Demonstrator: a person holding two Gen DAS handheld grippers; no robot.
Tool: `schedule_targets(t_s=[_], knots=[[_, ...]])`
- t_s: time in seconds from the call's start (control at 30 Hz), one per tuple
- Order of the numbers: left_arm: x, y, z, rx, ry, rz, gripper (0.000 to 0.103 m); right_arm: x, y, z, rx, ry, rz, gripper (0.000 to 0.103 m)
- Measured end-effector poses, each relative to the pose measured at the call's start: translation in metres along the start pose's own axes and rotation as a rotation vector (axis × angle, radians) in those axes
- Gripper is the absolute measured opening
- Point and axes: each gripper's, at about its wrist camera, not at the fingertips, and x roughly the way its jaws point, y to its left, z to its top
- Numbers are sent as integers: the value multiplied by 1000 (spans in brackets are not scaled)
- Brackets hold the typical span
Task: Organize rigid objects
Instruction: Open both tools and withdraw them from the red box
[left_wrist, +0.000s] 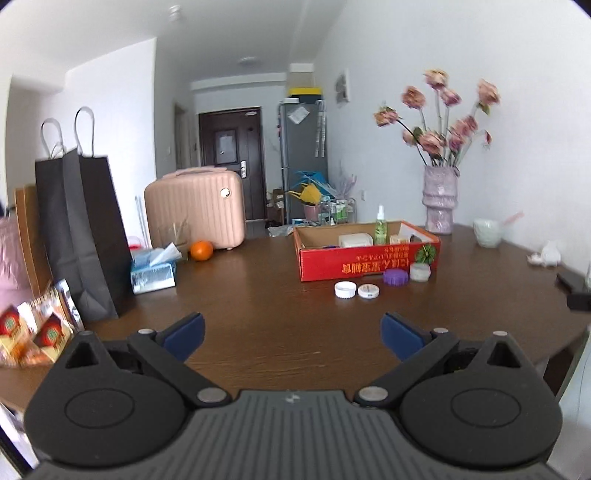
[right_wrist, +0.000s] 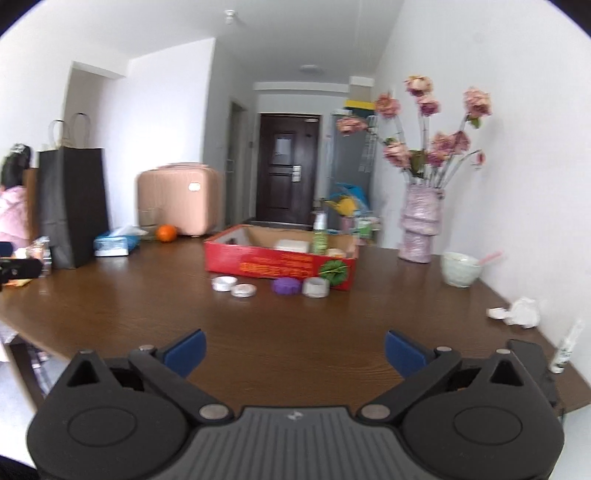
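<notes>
Both tongs, left (left_wrist: 291, 334) and right (right_wrist: 293, 350), gape wide and empty, lids (left_wrist: 345, 289) waiting at one o'clock beside the box (left_wrist: 369, 264), presumably their home.

A red box (left_wrist: 365, 264) with yellow print was seen on a dark brown wood-grain table (left_wrist: 258, 295). A purple lid (left_wrist: 396, 277) and white lids (left_wrist: 345, 289) were noted. Blue pads (left_wrist: 184, 334) were shown on black grippers. An orange fruit (left_wrist: 201, 250) was seen.

black grippers (left_wrist: 291, 338), blue pads (left_wrist: 184, 334), silver rivets
</notes>
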Motion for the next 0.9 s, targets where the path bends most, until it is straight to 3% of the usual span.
schedule_targets(t_s=[0.1, 0.4, 0.63, 0.8, 0.9], knots=[[3, -1, 2, -32, -7, -41, 103, -2, -2, -1, 2, -9, 38, 103], [49, -24, -30, -20, 35, -153, 103, 26, -6, -25, 57, -64, -28, 103], [91, -41, -37, 21, 106, -173, 103, 64, -10, -34, 70, -9, -15, 103], [112, -44, -20, 39, 79, -143, 103, 96, -9, -8, 73, 51, -38, 103], [135, -42, -14, 34, 136, -124, 103, 112, -5, 2, 73, 29, -16, 103]])
